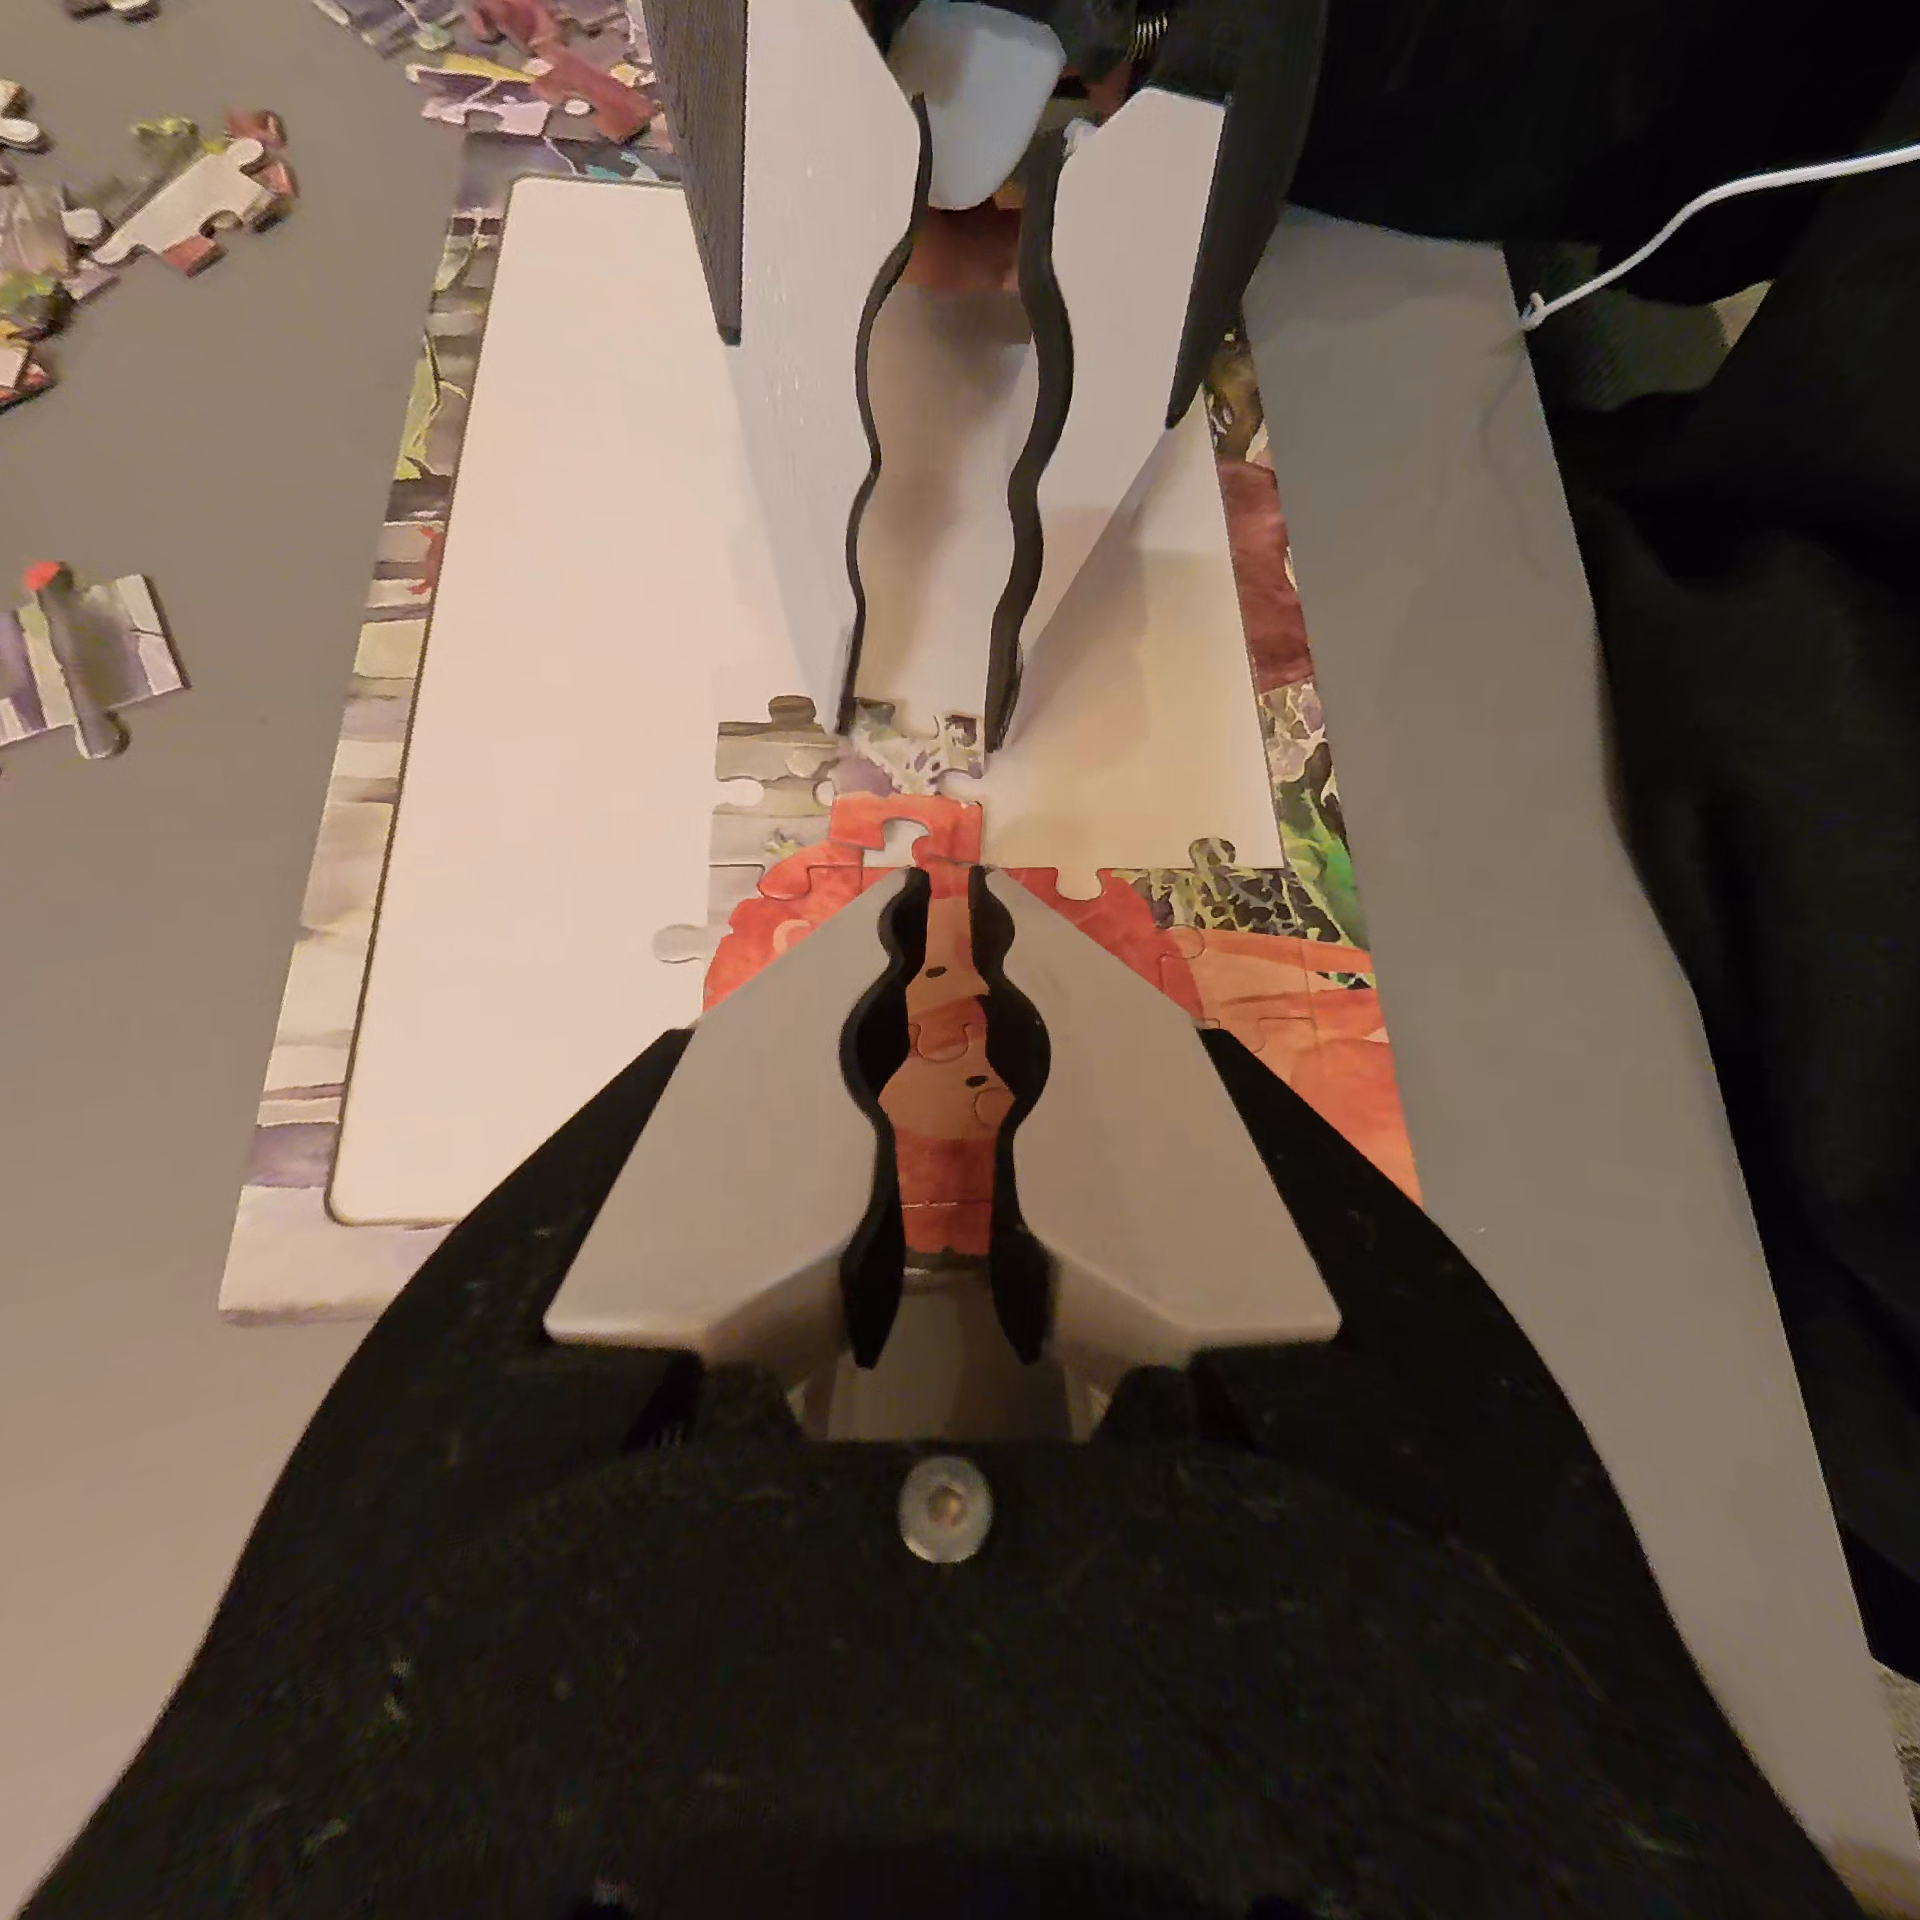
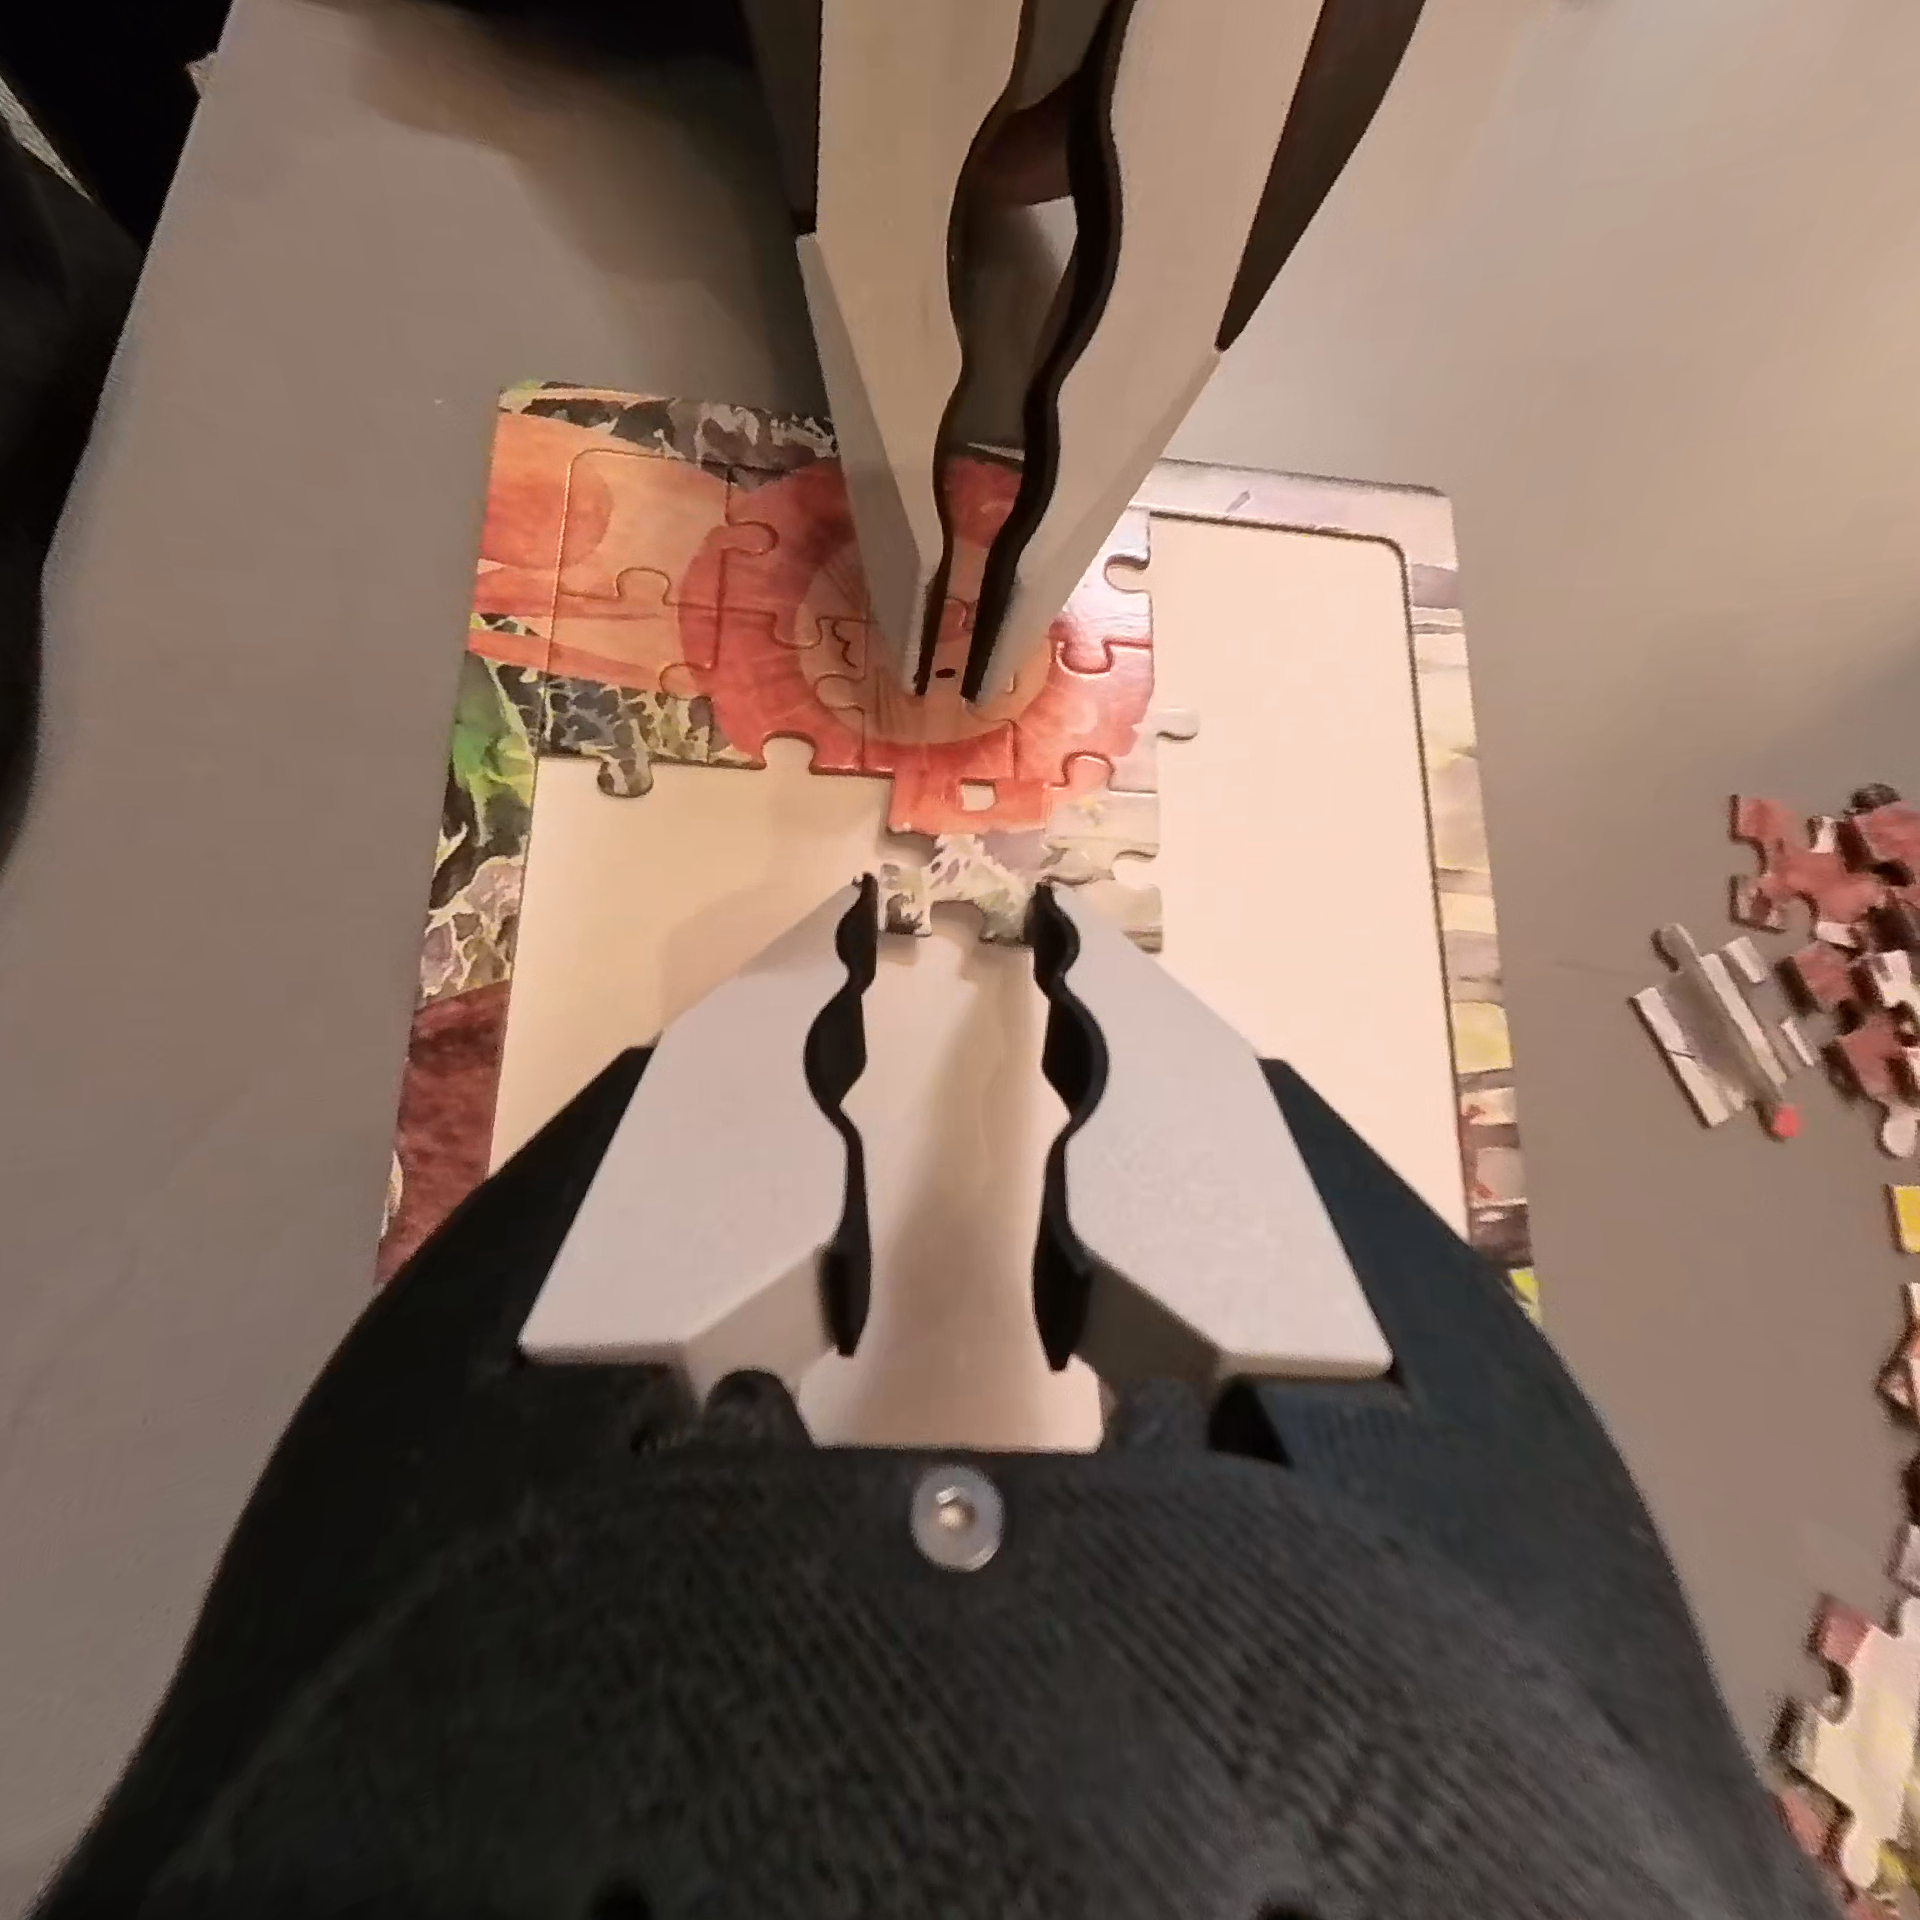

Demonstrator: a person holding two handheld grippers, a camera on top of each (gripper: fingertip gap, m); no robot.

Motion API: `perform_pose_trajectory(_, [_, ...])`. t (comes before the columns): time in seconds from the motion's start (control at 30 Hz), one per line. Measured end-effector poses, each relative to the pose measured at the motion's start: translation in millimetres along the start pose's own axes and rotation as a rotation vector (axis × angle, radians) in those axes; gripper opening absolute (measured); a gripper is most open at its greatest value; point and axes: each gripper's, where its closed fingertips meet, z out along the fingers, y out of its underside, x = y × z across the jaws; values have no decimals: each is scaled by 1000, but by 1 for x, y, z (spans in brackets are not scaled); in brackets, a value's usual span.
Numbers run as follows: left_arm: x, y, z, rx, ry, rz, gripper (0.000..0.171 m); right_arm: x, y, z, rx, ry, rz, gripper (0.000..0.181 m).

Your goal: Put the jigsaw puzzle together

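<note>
Grey table; puzzle beneath hand-held grippers.

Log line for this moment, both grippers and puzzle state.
left gripper: nearly shut, tips on orange section | right gripper: open around grey-green piece at assembled edge | puzzle tray: mostly unfilled | loose pieces: on table

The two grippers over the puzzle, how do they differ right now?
The left gripper has its fingertips nearly together over the orange pieces; the right gripper is wider apart, straddling a greenish-grey piece at the assembled edge. Neither visibly lifts anything. Both share grey fingers, wavy black pads, and point down at the puzzle tray.
</note>
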Motion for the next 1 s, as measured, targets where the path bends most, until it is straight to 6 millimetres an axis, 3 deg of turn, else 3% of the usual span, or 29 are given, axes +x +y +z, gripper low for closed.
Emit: perform_pose_trajectory(1.0, [-1,6,5,-30,-3,4,10,-4,0,3,4,-21,-56,29])
